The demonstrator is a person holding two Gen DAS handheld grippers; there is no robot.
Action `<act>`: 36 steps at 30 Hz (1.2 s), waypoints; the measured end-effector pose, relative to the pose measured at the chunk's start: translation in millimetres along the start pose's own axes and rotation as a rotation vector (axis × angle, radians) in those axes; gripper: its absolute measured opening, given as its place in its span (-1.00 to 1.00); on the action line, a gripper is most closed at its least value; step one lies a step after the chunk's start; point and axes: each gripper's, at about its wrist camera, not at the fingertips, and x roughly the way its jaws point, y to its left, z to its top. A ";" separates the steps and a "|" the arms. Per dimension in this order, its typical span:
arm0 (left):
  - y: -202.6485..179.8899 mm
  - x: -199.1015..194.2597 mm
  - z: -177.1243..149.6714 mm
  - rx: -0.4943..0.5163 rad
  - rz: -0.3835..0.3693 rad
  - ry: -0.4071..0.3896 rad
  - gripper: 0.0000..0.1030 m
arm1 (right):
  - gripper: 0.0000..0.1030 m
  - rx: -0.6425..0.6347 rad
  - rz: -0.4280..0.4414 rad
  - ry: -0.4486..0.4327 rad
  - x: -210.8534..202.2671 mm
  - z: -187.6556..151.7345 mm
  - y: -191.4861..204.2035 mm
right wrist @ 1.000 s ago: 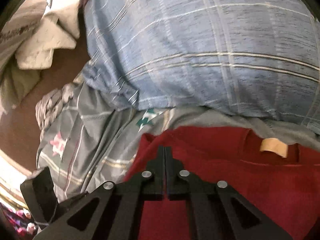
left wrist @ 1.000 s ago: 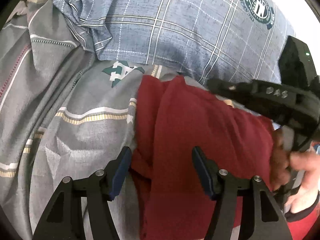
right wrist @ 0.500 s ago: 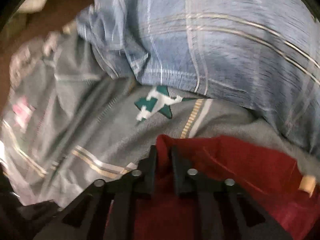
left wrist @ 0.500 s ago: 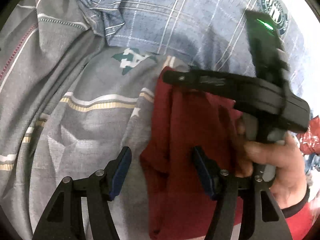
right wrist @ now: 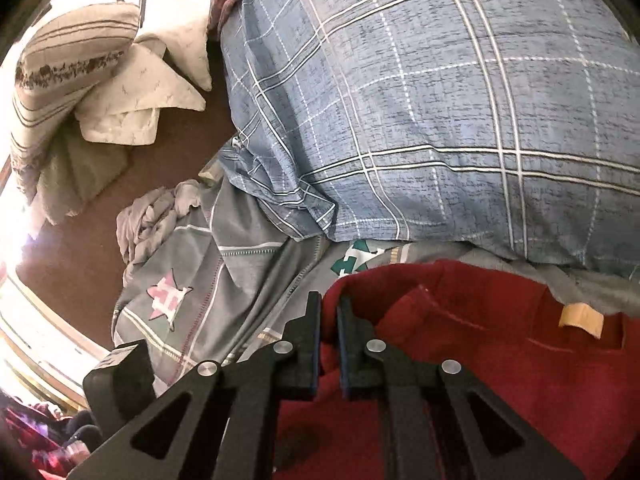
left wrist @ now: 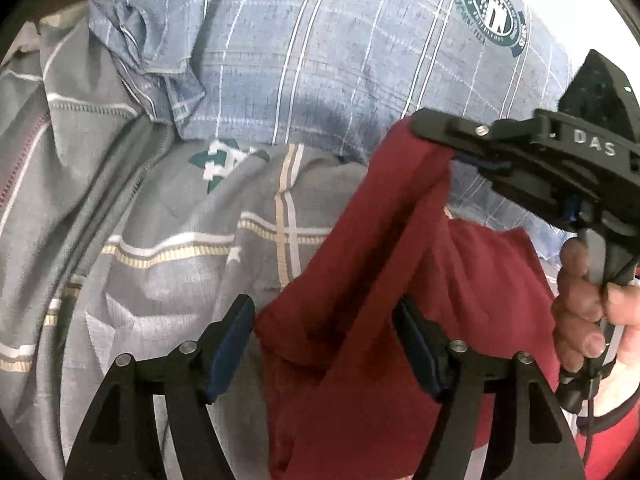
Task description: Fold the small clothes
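Left wrist view: left claw (left wrist: 324,344), black frame with blue pads, jaws spread wide, holding nothing; the dark red knit garment (left wrist: 384,352) lies between and under them. Right claw (left wrist: 448,142), black, marked "DAS", closed on a corner of that garment and holding it raised, so a taut fold runs diagonally from upper right down to lower left. Person's hand (left wrist: 588,312) grips the handle. Beneath: grey striped bedspread with a green star motif (left wrist: 160,216); behind: blue checked pillow with a round dark green crest (left wrist: 320,60), lettering unreadable

Right wrist view: right claw (right wrist: 329,340) nearly closed, red fabric pinched between the jaws. Tan blank label (right wrist: 580,318) at the garment's neckline. Cream quilted cloth (right wrist: 136,96) on brown floor, far left
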 end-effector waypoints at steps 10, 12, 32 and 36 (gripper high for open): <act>-8.7 8.8 0.8 0.034 -0.027 0.051 -0.24 | -0.88 0.025 -0.008 -0.002 -16.3 5.8 -7.6; -10.0 8.5 0.6 0.036 -0.020 0.049 -0.37 | -0.65 0.016 -0.057 0.014 -15.4 4.5 -3.9; -34.8 -32.2 -0.9 0.112 -0.103 -0.019 -0.58 | -0.55 -0.015 -0.282 0.265 76.8 -17.1 0.5; -73.9 -62.3 -3.3 0.157 -0.177 -0.065 -0.58 | -0.64 0.028 -0.196 0.120 -0.5 -19.3 -2.0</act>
